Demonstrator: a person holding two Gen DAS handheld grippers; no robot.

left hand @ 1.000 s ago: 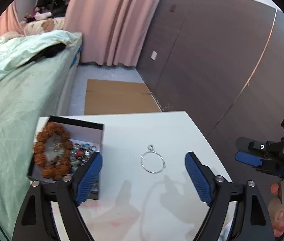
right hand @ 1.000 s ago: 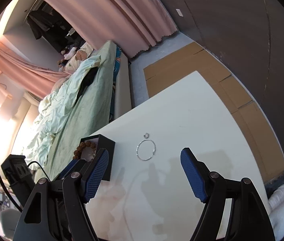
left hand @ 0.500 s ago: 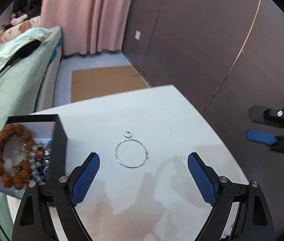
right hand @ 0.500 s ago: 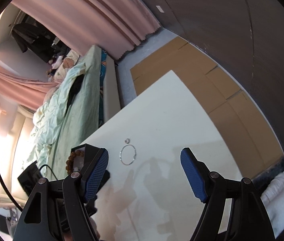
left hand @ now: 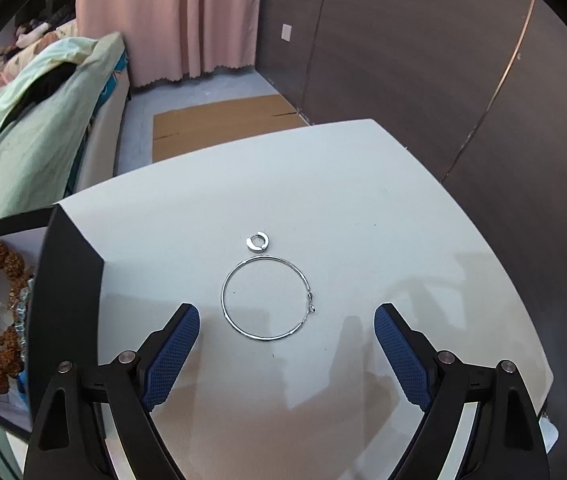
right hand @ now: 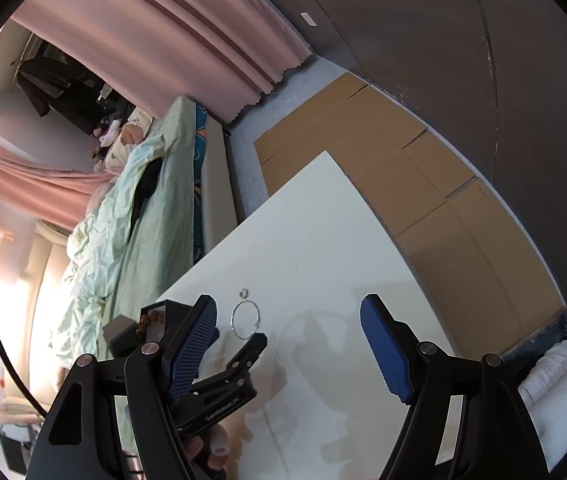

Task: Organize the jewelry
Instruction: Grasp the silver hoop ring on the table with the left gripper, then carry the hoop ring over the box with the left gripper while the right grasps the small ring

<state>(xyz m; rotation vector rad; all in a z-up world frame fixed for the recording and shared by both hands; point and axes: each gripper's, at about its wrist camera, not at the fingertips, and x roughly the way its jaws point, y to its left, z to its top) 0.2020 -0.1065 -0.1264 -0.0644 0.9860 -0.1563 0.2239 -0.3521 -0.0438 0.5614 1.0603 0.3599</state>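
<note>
The white bench [left hand: 363, 208] carries every task item; over the last second my left-wrist view has swung rightward across it, so the black jewelry box [left hand: 71, 280] now sits at the far left edge instead of directly ahead. Inside the box lies a brown bead bracelet [left hand: 3, 256] with other pieces I cannot resolve. My left gripper [left hand: 286, 330] is empty, jaws spread wide, and now frames the silver bangle [left hand: 265, 298], which lies flat on the bench, well apart from the box. My right gripper [right hand: 289, 330] hangs farther back, likewise wide open and empty. The small silver ring [left hand: 257, 242] rests just beyond the bangle. I judge the bangle the next pickup.
</note>
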